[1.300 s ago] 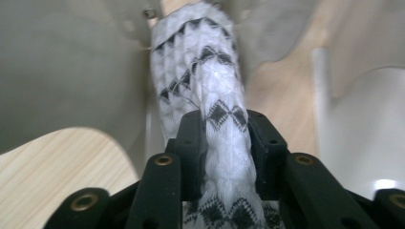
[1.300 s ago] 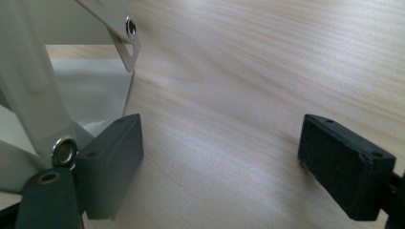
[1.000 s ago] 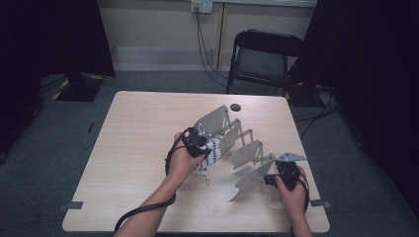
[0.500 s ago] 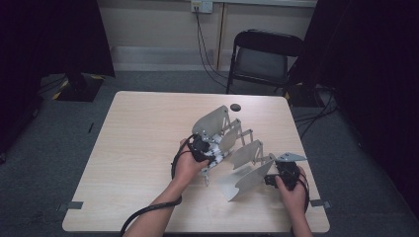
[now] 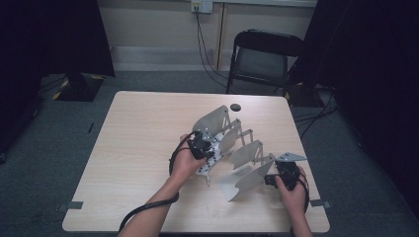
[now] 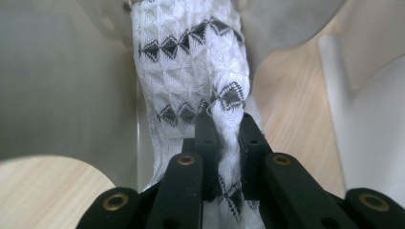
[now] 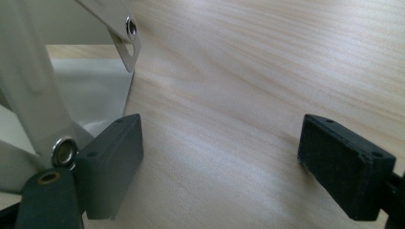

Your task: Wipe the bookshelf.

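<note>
A: Item one, the thing in hand?

B: A white knitted cloth with black diamond pattern (image 6: 191, 71). In the left gripper view it hangs down the centre of the frame, between pale grey metal panels. In the high view a small white patch of it (image 5: 206, 165) shows at centre frame, against the near end of the rack.

A: The rack?

B: A folding rack of grey metal blades joined by scissor links (image 5: 232, 143), standing on the light wooden counter (image 5: 138, 138). It runs from centre frame towards the lower right.

A: Left gripper?

B: The left gripper (image 5: 200, 145) sits at centre frame in the high view, at the rack's near end. Its jaws have just been closing and are now clamped on the cloth; in its own view the fabric is bunched between the two black pads (image 6: 206, 138).

A: Right gripper?

B: The right gripper (image 5: 282, 175), lower right of the high view, is just beside the rack's last blade. Its jaws stand wide apart, with bare counter between them. In its own view the left pad (image 7: 112, 160) lies close against a riveted metal strut (image 7: 43, 109); touching or not, I cannot tell.

A: Other entries?

B: A small round black object (image 5: 235, 107) on the counter, upper centre, well apart from the rack. A black folding chair (image 5: 264, 57) beyond the counter, upper right.
</note>
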A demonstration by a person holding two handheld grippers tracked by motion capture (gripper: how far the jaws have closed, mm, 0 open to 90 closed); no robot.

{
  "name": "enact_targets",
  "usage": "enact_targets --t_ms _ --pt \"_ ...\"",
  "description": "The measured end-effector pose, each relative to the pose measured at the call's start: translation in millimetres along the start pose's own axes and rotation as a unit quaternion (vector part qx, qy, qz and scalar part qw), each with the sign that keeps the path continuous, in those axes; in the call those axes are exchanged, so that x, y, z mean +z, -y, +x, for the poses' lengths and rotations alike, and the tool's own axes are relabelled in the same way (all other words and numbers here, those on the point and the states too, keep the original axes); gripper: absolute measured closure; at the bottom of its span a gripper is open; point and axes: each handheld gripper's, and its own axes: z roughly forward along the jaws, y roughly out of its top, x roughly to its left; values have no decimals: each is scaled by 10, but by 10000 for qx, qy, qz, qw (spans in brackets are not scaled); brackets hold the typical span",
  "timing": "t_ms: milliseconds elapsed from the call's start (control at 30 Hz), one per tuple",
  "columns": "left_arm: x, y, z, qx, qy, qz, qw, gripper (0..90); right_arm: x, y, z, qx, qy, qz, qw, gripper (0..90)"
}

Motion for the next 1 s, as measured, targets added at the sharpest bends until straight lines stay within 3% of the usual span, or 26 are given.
enact_targets --t_ms 333,567,767,1000 --pt "-280 -232 -18 270 -12 -470 9985 822 1 0 1 0 1 -1 10000 150" --pt "-424 -353 -42 318 -8 -762 9966 821 1 -1 1 0 0 -1 10000 150" --pt "-373 -314 -40 330 61 -654 9973 821 1 0 1 -1 0 -1 10000 150" --pt "-131 -96 -66 231 207 -368 9988 820 1 0 1 2 1 -1 10000 150"
